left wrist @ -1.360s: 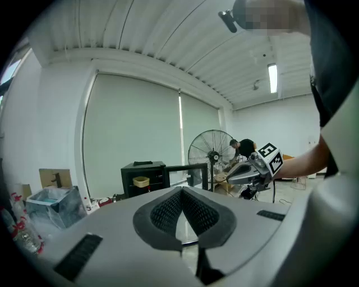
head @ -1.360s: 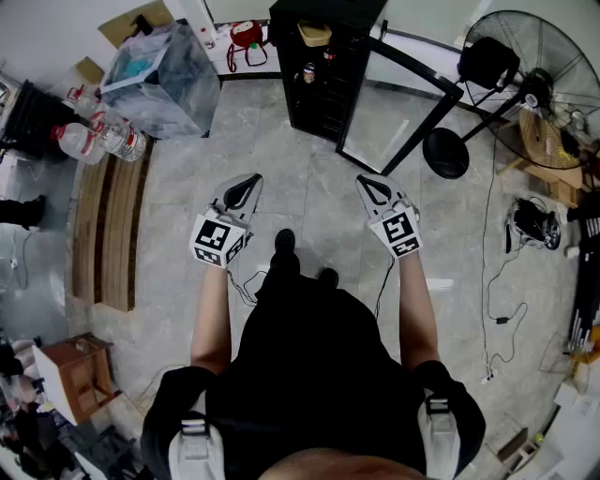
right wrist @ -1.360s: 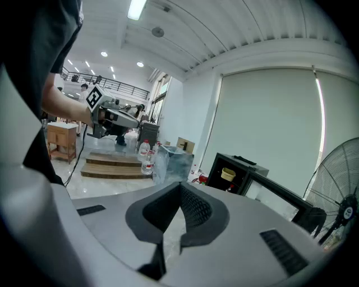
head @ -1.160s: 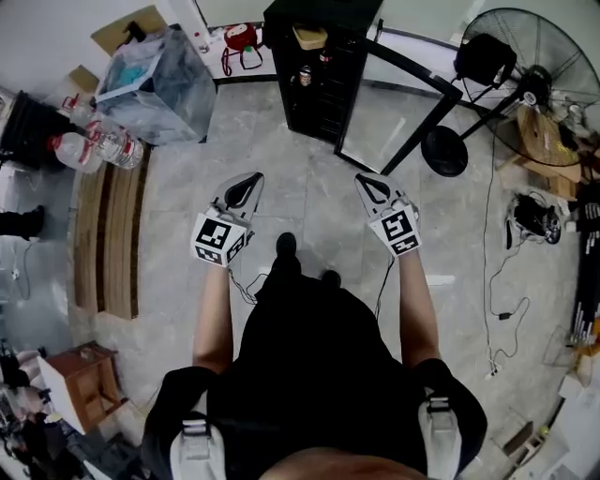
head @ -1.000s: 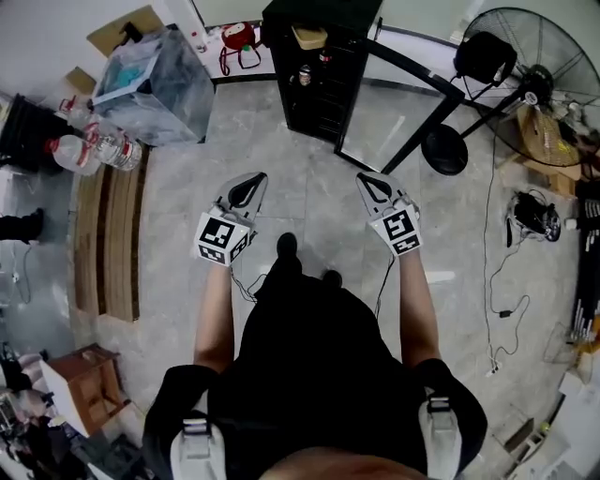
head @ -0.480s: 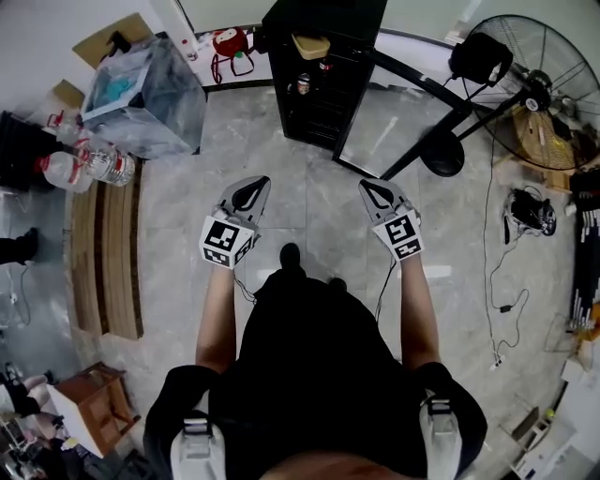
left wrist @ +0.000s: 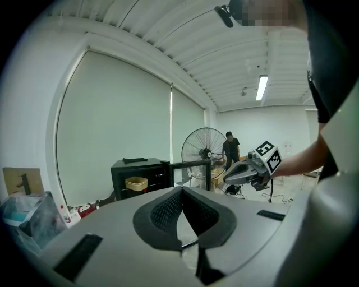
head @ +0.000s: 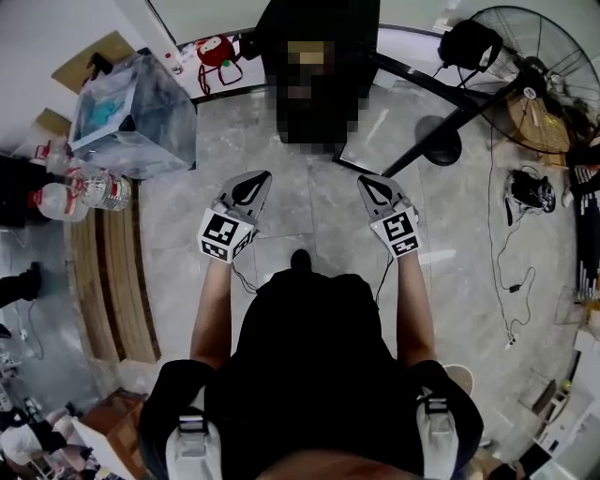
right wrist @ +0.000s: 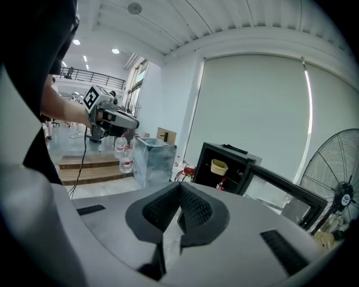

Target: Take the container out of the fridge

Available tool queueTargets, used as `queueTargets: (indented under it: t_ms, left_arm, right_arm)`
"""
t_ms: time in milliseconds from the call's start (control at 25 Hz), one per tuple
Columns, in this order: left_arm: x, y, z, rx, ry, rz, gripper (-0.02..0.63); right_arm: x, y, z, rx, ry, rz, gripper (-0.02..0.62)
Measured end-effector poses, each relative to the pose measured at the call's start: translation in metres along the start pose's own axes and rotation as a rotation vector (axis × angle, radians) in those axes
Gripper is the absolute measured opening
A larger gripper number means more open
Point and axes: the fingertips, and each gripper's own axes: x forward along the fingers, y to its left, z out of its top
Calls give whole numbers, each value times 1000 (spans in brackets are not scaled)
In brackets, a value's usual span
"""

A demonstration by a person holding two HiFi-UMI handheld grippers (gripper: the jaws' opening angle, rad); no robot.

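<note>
A black mini fridge (head: 314,23) stands on the floor ahead, its glass door (head: 412,108) swung open to the right. A tan container (left wrist: 136,184) sits on its upper shelf, also seen as the tan container (right wrist: 219,167) above a red-capped bottle (right wrist: 220,184). My left gripper (head: 251,180) and right gripper (head: 367,184) are held side by side in front of me, well short of the fridge. In the left gripper view the left gripper (left wrist: 181,190) has its pads together on nothing. The right gripper (right wrist: 179,188) is likewise shut and empty.
A clear plastic bin (head: 131,112) and water bottles (head: 75,192) lie to the left beside wooden boards (head: 108,281). A large floor fan (head: 525,84) stands at the right, with cables (head: 511,281) on the grey tile floor. A person (left wrist: 230,150) stands far behind the fan.
The view has shifted toward the fridge, which now sits nearer the top edge. Both grippers keep their place in front of me, still shut.
</note>
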Motion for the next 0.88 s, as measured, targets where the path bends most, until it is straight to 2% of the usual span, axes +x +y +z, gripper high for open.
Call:
queueTargets:
  t_ms: [400, 880]
  left_arm:
    - [8, 31, -8, 13, -3, -48, 17]
    - [11, 48, -10, 14, -9, -41, 17]
  right_arm:
    - [32, 11, 4, 7, 24, -19, -3]
    - [47, 4, 10, -20, 27, -27, -3]
